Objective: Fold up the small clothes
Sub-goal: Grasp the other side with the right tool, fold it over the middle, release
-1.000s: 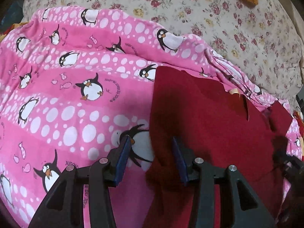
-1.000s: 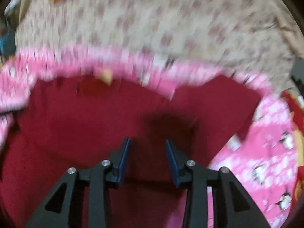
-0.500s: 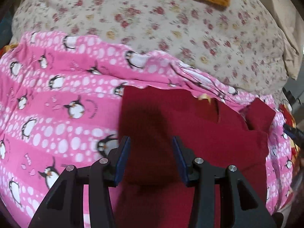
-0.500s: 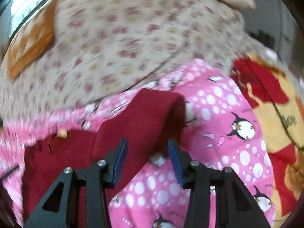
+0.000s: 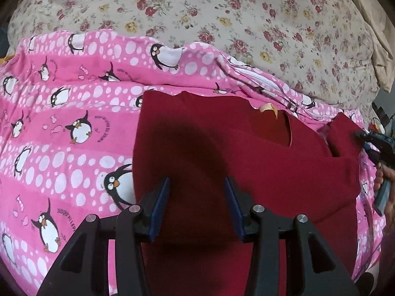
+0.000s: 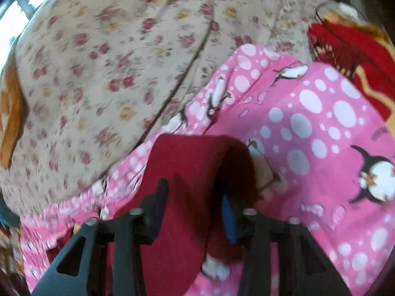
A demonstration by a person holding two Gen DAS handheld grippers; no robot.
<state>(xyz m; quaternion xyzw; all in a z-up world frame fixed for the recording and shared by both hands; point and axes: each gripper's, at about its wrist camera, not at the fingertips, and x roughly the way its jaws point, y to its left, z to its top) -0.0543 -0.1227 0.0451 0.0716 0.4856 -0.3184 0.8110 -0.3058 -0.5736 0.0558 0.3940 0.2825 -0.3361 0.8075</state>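
Two tongs are at work: my left tongs hover released over the near part of the red shirt, jaws apart and nothing pinched. My right tongs have just been closing with the sleeve between them, yet in their own blurred view the jaws stand apart and I see no pinch. The shirt lies flat on the penguin sheet, collar toward the floral cover, and the sleeve is humped up at the shirt's right side. From here I judge the risk to be a thin grip. If the right tongs catch only the top layer or the sleeve's edge, the cloth may slip out as it is carried across. If they bite too deep, they may drag the sheet along and rumple the fold. With my left tongs not pressing, the body may also slide when the sleeve is pulled. No container shows in either view.
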